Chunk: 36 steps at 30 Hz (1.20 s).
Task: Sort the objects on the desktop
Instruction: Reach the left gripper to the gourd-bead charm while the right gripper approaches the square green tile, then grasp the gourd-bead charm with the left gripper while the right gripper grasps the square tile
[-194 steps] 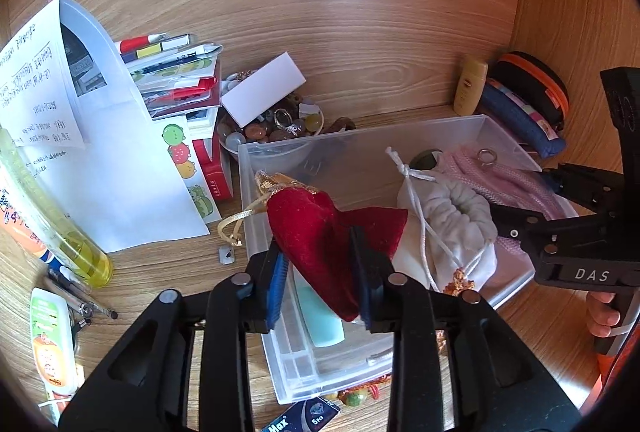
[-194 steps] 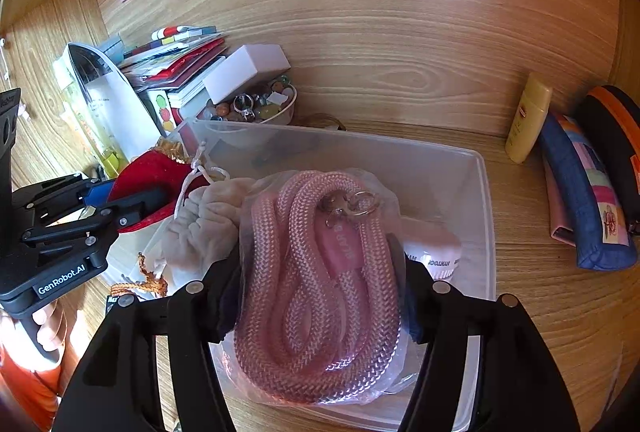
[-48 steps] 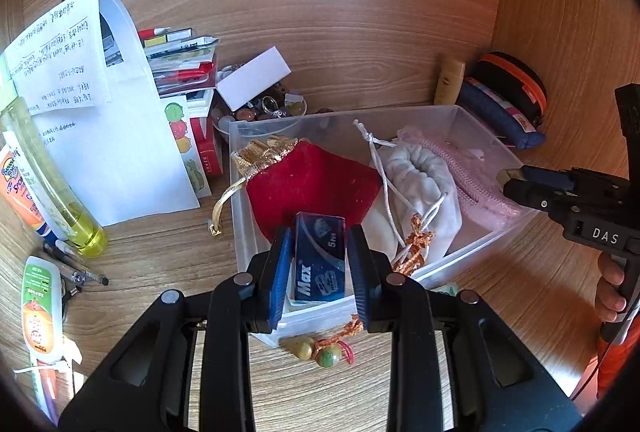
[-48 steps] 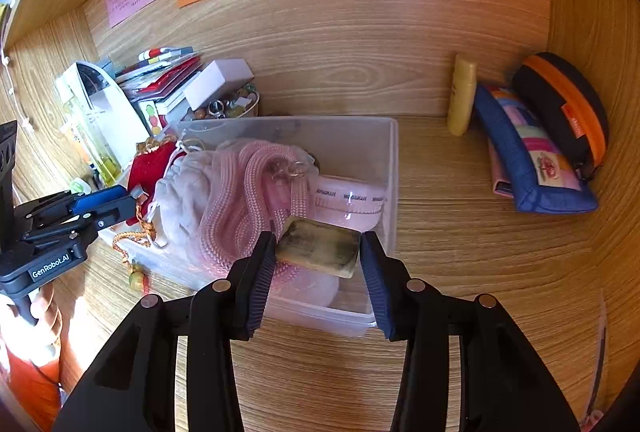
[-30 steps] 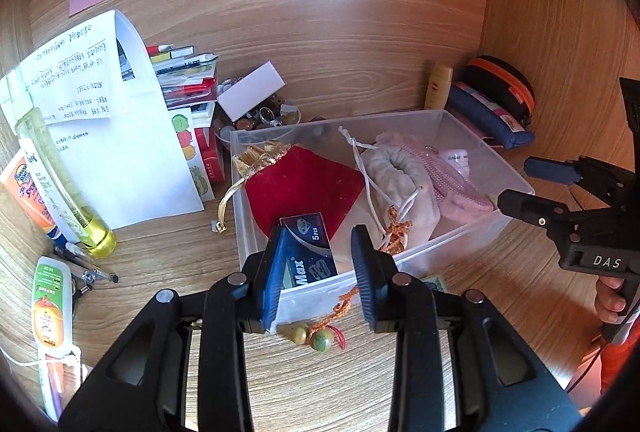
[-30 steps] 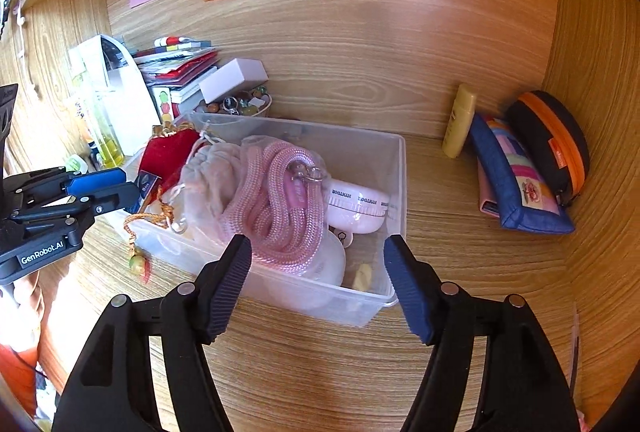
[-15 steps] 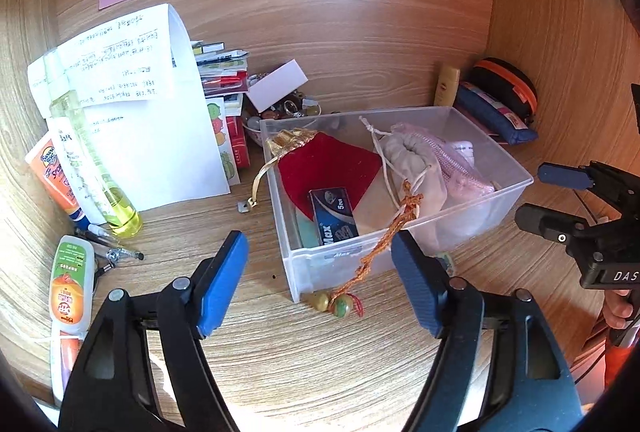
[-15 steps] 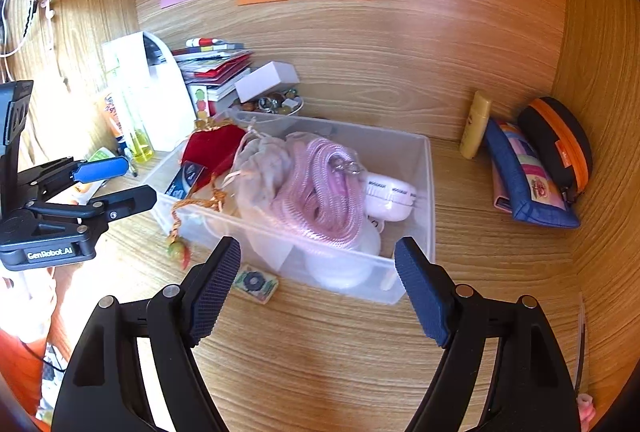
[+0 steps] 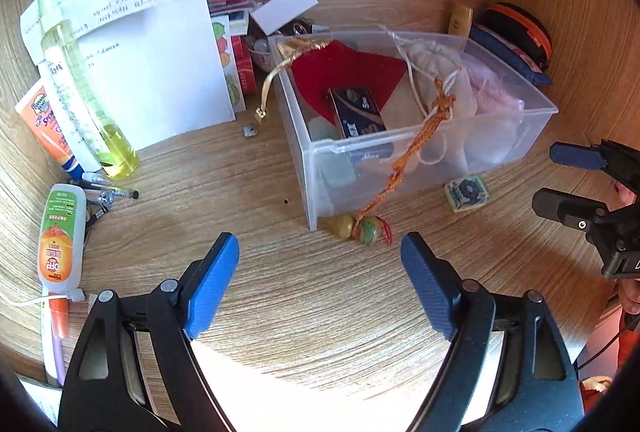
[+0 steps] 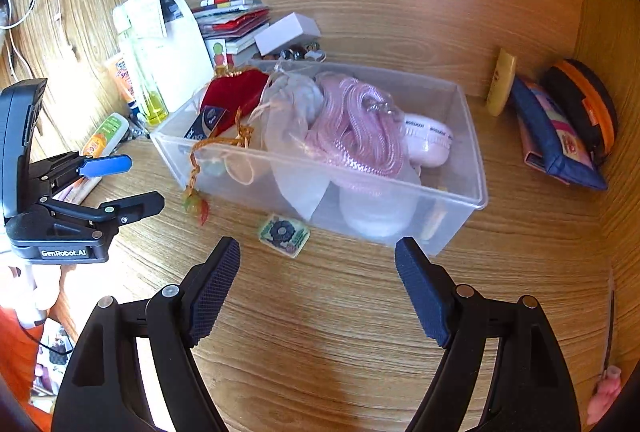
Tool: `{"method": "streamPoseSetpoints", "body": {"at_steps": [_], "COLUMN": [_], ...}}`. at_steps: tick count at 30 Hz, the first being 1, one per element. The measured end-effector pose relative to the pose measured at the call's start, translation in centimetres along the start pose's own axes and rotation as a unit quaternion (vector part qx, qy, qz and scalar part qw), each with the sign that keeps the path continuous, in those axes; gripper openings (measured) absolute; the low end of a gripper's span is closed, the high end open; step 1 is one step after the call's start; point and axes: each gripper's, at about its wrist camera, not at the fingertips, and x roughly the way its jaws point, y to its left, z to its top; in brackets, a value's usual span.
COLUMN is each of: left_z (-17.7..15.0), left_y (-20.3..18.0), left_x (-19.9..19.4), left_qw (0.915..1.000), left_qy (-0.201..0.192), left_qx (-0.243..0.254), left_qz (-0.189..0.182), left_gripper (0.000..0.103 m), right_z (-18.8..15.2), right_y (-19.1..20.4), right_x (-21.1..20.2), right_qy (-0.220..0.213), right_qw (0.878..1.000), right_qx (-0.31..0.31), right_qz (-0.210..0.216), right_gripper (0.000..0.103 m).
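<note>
From the left wrist, bare desk (image 9: 280,296) lies before the left gripper (image 9: 320,272), which points downward with jaws opening and nothing between them. The clear box (image 9: 432,152) sits at 1 o'clock, its long side running toward 2.

From the right wrist, the right gripper (image 10: 318,274) stands spread and empty; a small tile (image 10: 284,234) lies at 11 o'clock, just beside the box's front wall.

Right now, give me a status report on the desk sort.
Left hand-held gripper opening, empty; right hand-held gripper open, empty. Clear bin loaded. Beaded tassel overhangs; small patterned tile outside.
</note>
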Motion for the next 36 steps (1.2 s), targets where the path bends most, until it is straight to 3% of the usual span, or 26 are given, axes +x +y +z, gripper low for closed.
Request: {"method": "streamPoseSetpoints", "body": {"at_steps": [9, 14, 16, 21, 27, 36], "left_z": [-0.2, 0.0, -0.1, 0.0, 0.2, 0.5], "left_y": [-0.6, -0.7, -0.9, -1.1, -1.4, -0.9], "left_x": [2.6, 3.1, 3.2, 3.2, 3.3, 3.4], "left_qw": [0.9992, 0.9987, 0.999, 0.999, 0.9992, 0.9992], "left_qy": [0.036, 0.042, 0.038, 0.035, 0.029, 0.026], "left_qx": [0.0, -0.006, 0.001, 0.006, 0.002, -0.013], "left_qz": [-0.018, -0.029, -0.025, -0.028, -0.028, -0.028], "left_gripper": [0.083, 0.069, 0.069, 0.065, 0.053, 0.046], "right_z": [-0.3, 0.2, 0.2, 0.2, 0.5, 0.7], "right_y": [2.0, 2.2, 2.1, 1.6, 2.1, 3.3], "right_x": [3.0, 4.4, 4.8, 5.7, 6.0, 6.3], "right_qy": [0.021, 0.033, 0.04, 0.052, 0.05, 0.043], "right_qw": [0.999, 0.999, 0.999, 0.998, 0.999, 0.999], "right_qx": [-0.032, -0.029, -0.023, -0.002, -0.001, -0.018], "right_qz": [0.006, 0.017, 0.021, 0.026, 0.019, -0.002], "right_gripper": [0.077, 0.076, 0.067, 0.058, 0.055, 0.034]}}
